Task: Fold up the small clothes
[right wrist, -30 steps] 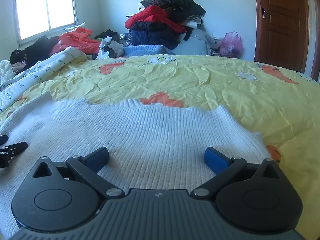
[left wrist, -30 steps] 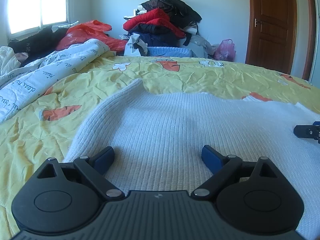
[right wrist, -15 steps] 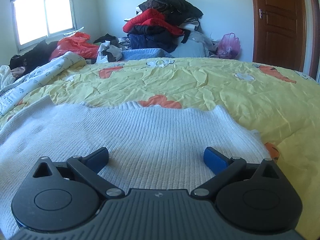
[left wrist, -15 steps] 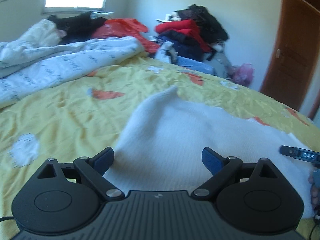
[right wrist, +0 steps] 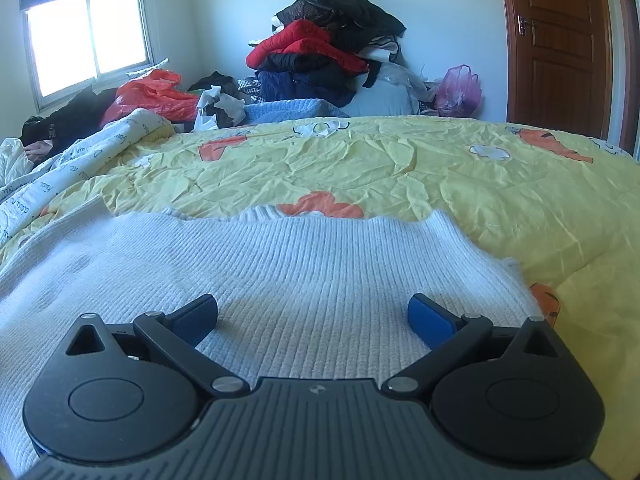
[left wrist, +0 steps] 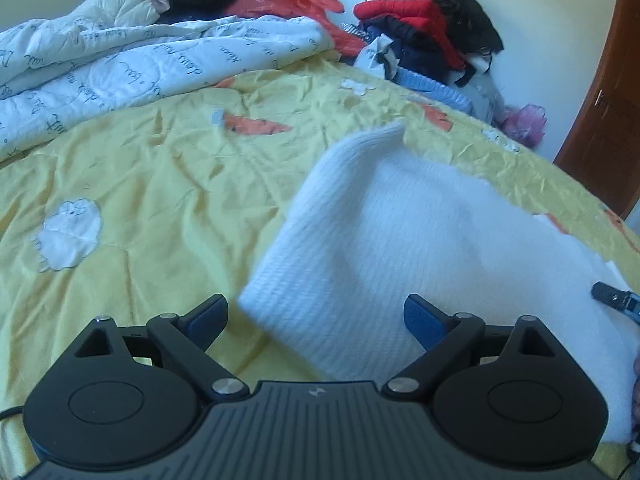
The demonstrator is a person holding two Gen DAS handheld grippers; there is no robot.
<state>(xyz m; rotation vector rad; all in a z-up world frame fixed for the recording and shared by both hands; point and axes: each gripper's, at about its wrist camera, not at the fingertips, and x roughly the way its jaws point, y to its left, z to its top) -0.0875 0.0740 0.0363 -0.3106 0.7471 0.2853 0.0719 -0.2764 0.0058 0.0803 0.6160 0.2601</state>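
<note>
Spreading wide, the left tool [left wrist: 316, 316] has its blue pads far apart and holds nothing — it hangs just over the near left corner of the white knit [left wrist: 400, 248], one pad over the yellow bedspread [left wrist: 160, 184] and the other over the ribbed cloth. The right tool [right wrist: 312, 316] is likewise wide open and empty, both its pads low over the knit [right wrist: 280, 272], whether touching it I cannot tell. At the right edge of the left view a dark tip of the right tool [left wrist: 616, 300] shows above the cloth, with a bit of a hand below it.

The knit lies flat across the near part of the bed, on the bedspread with its orange carrots and white sheep. Its far edge runs ragged across the right view, a ribbed band in the middle, and its right side ends near a carrot print [right wrist: 546, 304]. In the left view the far left corner of the garment stands up in a soft peak — this view is somewhat blurred.

Farther off, a white quilt [left wrist: 120, 76] with dark script lies bunched along the bed's left side. Beyond the bed's far edge sit a red-orange bag [right wrist: 154, 94], a pale blue knit [right wrist: 292, 108], and a heap of red, navy and black clothes [right wrist: 320, 52] against the wall. A pink bag [right wrist: 460, 90] stands beside a brown door [right wrist: 560, 44]; a bright window [right wrist: 88, 40] is at far left.
</note>
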